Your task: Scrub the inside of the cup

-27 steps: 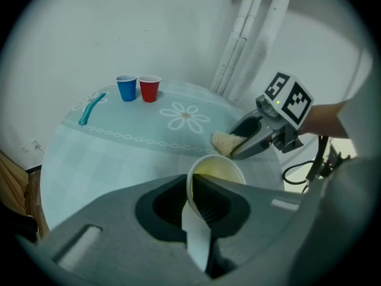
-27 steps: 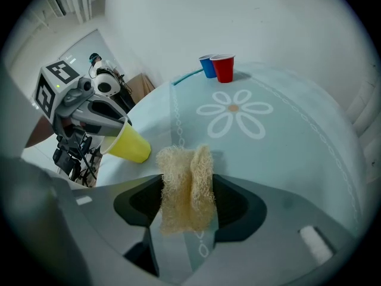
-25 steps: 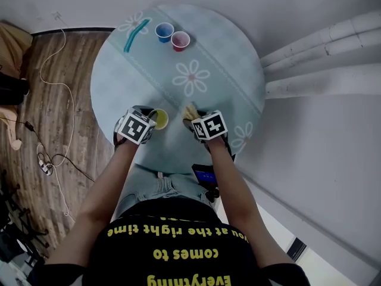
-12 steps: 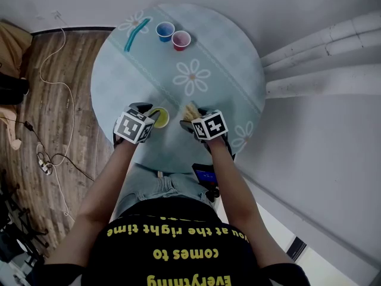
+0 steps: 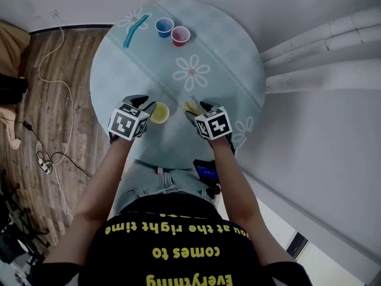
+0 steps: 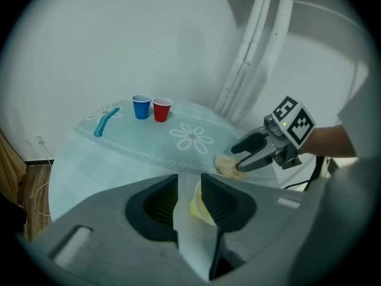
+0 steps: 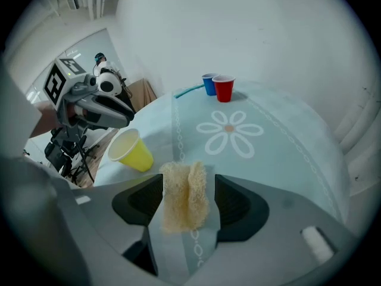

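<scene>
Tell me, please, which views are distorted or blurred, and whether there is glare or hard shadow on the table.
Head view: sharp, with soft even light, no glare on the table, and only faint shadows. Left gripper view: strong fisheye that bends the pipes, with dark corners. Right gripper view: the same fisheye and dark corners; the sponge is in focus.

head: overhead, steeply down on table (image 5: 226,46) | gripper views: low, close, sharing yellow cup (image 7: 132,152)

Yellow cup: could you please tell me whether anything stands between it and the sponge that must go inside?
Nothing visible does. Only bare flowered tablecloth lies between the sponge and the yellow cup, whose mouth is open and uncovered.
</scene>
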Demonstrator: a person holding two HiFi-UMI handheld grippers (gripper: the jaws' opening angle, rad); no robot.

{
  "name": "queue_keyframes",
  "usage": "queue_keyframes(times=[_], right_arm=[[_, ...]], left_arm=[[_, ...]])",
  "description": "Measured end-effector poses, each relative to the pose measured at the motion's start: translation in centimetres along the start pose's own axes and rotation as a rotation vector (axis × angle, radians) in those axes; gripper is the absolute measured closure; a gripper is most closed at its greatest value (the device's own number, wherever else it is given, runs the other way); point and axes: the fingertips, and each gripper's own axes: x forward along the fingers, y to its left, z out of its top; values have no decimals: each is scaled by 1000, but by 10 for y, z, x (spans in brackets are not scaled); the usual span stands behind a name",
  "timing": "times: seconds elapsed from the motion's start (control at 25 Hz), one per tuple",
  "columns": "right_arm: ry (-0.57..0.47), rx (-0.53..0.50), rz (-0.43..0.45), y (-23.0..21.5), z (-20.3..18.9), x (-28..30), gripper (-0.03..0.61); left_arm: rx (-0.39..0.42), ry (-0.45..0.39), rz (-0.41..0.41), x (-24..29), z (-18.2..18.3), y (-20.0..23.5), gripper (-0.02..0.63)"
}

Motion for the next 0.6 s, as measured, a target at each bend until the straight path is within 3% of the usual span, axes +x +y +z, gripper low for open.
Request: queue_keyframes(times=[0.16,0.4,0.52,0.6], right_arm=[[-59,13,-24,-5,8,-13,336],[-189,-8,-63,-7,28,-34,485],[-274,-34,-86,-8,42,-47,566],[-304,-38,-87,-8,46,-51,571]], left_arm=[[9,-33,24,-4,4,2,509],[35,-91,66,-14,15,6,580],[37,-117,81,-18,20,6,583],[39,-132,88,-20,22,5,600]])
